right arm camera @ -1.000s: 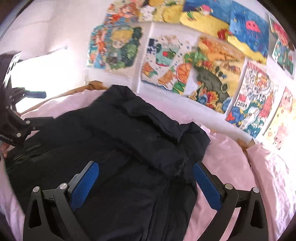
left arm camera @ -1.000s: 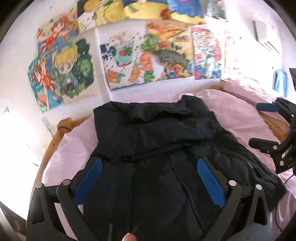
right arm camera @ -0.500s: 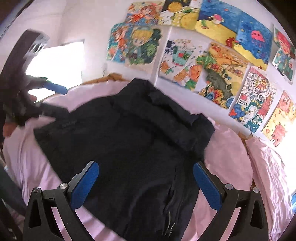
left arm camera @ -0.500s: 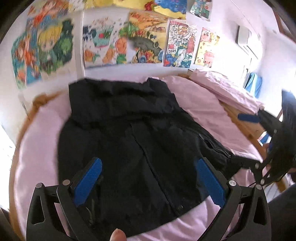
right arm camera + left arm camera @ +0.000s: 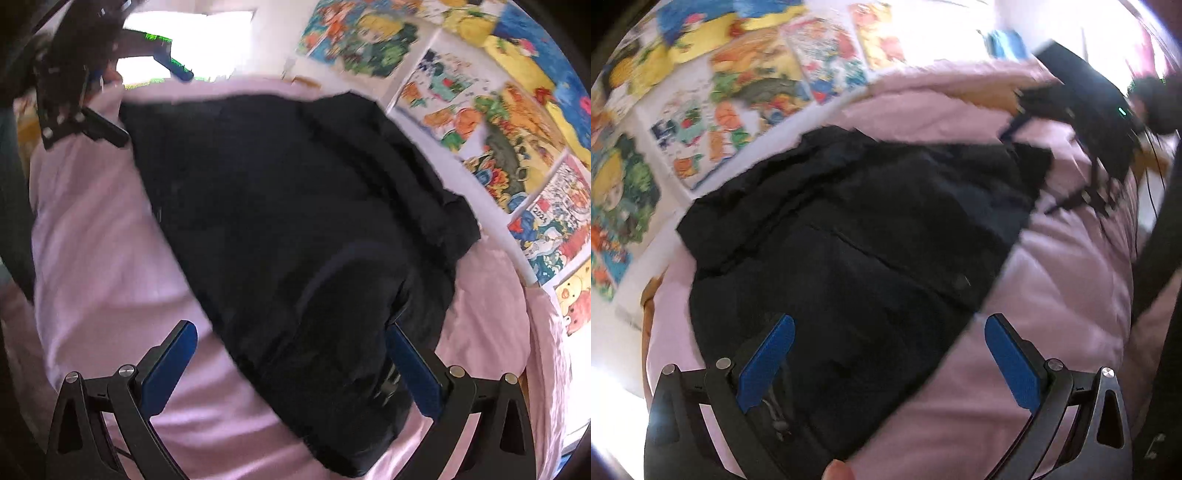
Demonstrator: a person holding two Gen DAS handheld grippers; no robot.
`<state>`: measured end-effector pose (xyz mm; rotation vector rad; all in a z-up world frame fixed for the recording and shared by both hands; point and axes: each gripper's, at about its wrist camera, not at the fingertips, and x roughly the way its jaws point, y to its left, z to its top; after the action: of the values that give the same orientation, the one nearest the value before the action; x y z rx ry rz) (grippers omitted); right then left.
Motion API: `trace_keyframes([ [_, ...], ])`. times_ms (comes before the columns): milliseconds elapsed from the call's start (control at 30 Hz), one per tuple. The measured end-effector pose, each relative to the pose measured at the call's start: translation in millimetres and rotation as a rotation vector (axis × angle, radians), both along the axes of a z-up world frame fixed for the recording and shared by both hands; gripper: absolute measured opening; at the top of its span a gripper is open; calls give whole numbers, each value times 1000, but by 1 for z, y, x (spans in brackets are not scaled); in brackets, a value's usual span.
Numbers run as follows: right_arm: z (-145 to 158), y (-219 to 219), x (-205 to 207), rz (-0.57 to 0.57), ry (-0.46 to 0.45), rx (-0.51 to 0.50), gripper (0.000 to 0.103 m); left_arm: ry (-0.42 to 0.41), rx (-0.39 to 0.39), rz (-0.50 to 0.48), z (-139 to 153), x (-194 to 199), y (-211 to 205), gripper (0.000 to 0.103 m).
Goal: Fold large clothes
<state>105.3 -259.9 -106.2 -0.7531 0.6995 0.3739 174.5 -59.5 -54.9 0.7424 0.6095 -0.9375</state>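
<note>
1. Pink-sheeted bed [image 5: 1052,295] under a wall of cartoon posters [image 5: 498,122] from 12 to 3 o'clock; both views blurred.
2. Black jacket [image 5: 857,236] spread flat mid-bed.
3. Left gripper [image 5: 888,350] spread wide, empty, over jacket's hem at 6 o'clock.
4. Right gripper [image 5: 291,363] likewise parted, clutching nothing, over jacket's edge.

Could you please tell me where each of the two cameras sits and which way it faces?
Left wrist: on the left gripper, facing the black padded jacket on pink bedding; a fingertip and the right gripper show.
Right wrist: on the right gripper, facing the jacket; the left gripper shows.
Shared: jacket, bedding, colourful wall drawings.
</note>
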Motion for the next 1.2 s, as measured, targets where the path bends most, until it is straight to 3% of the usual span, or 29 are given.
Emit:
trace_keyframes([
  [233,-35,9,0,26,-49,-160,103,-44,133,-19,-38,-3,-8,101],
  [400,-56,20,-1,42,-162,-304,103,-105,243,-31,-62,0,-2,102],
  [500,-62,22,-5,67,-244,-377,103,-108,251,-30,-66,6,4,102],
  [667,-63,17,-2,59,-296,-399,103,-133,269,-25,-65,8,5,102],
  [800,-56,9,11,13,-266,-353,79,-122,262,-9,-63,11,6,102],
  [867,-51,10,11,28,-241,-310,63,-112,262,-3,-62,13,6,102],
  [900,-48,13,10,36,-248,-300,45,-112,263,-3,-61,12,6,102],
  [933,-45,16,8,38,-257,-296,39,-114,263,-4,-61,11,5,102],
  [1033,-25,17,9,37,-285,-242,30,-124,264,-5,-60,9,4,102],
  [1200,11,16,21,-20,-236,-71,17,-130,257,5,-59,8,4,102],
])
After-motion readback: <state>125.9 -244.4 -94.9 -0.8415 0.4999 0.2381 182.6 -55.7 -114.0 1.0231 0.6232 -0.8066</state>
